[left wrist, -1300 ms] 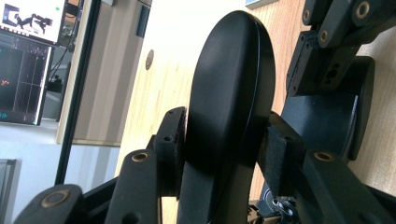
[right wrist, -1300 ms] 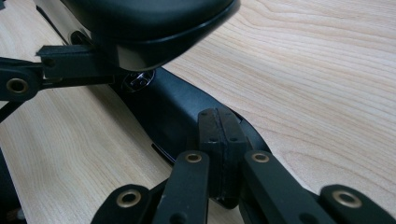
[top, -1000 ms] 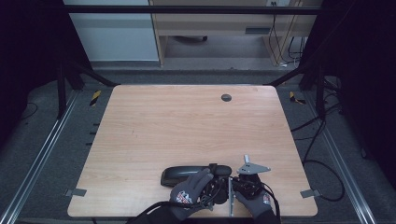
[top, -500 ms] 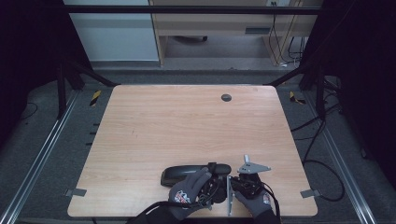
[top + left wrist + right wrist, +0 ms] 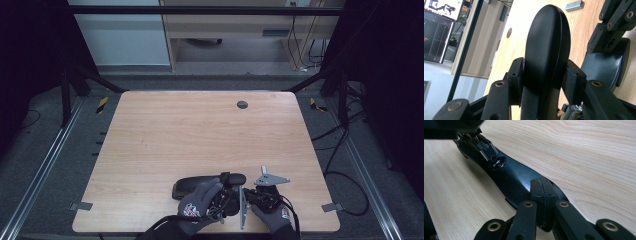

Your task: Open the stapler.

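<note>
Honestly can't tell from the high view how the stapler [image 5: 200, 184] is gripped, the gloved hands cover both grippers' jaws. In the left gripper view the stapler's black top [image 5: 546, 50] runs off the bottom edge and hides most of the table behind it. The strip of staples [image 5: 574, 5] is clipped by the top edge. In the right gripper view the stapler's far end goes under a dark blur at top left.

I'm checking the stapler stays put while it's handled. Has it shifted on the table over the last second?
No. In the high view the black stapler lies at the same spot near the table's front edge, same distance from the round hole.
</note>
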### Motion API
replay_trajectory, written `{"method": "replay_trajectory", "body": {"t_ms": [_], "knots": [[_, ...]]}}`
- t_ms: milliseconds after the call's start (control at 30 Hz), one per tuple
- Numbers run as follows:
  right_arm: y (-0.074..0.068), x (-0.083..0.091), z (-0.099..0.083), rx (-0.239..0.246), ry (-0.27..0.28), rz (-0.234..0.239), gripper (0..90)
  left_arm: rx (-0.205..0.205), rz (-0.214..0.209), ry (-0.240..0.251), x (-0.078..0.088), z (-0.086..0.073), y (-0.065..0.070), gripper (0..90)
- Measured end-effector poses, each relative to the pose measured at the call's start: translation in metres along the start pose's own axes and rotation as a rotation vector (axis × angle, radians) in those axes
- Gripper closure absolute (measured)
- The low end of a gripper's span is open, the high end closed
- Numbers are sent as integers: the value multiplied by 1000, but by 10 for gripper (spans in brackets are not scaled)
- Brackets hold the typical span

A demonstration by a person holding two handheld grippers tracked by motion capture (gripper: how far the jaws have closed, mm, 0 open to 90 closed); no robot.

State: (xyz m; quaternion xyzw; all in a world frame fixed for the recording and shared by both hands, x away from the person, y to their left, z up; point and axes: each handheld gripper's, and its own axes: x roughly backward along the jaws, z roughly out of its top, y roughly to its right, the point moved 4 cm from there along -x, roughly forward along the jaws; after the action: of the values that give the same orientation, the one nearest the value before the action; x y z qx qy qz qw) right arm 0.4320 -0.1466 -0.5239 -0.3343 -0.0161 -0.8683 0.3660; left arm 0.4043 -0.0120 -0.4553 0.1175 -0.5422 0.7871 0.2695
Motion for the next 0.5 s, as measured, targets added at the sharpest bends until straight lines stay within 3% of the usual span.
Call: {"method": "replay_trajectory", "body": {"t_ms": [500], "knots": [[0,0,0,-7,-4,-3,900,42,9,21,7,-3,-11,570]]}}
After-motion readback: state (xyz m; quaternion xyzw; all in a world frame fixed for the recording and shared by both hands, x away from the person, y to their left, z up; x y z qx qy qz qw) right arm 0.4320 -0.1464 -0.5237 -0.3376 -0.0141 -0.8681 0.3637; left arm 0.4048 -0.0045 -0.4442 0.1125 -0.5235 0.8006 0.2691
